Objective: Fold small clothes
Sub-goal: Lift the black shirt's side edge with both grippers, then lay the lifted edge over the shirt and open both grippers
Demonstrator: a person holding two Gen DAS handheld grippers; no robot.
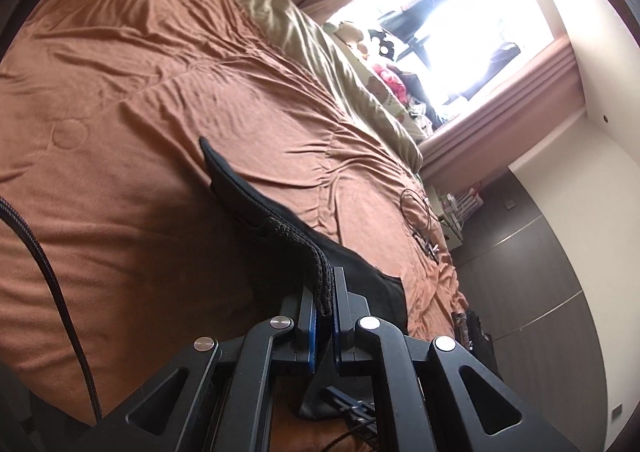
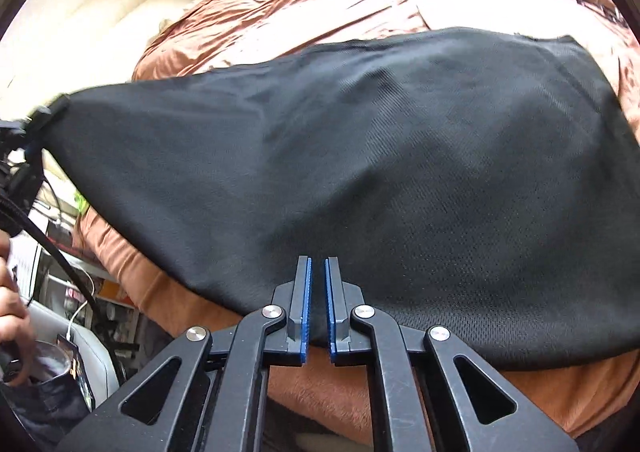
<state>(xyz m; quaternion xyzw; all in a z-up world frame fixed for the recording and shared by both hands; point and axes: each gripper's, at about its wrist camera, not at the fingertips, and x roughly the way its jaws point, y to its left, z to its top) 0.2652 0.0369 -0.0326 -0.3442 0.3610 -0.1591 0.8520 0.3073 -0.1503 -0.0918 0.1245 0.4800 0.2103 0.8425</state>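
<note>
black garment (image 2: 360, 172); no legible writing

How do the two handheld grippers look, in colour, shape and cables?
Both the left gripper and the right gripper are matte black, with angular linkage arms joined by round silver pins and with triangular cut-outs. Each has two flat, narrow fingers faced with blue pads. A black braided cable runs beside the left gripper.

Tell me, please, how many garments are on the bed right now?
1: a black mesh garment spread over the brown bedcover, one corner pinched up in the left gripper. Others may be hidden outside the views.
</note>
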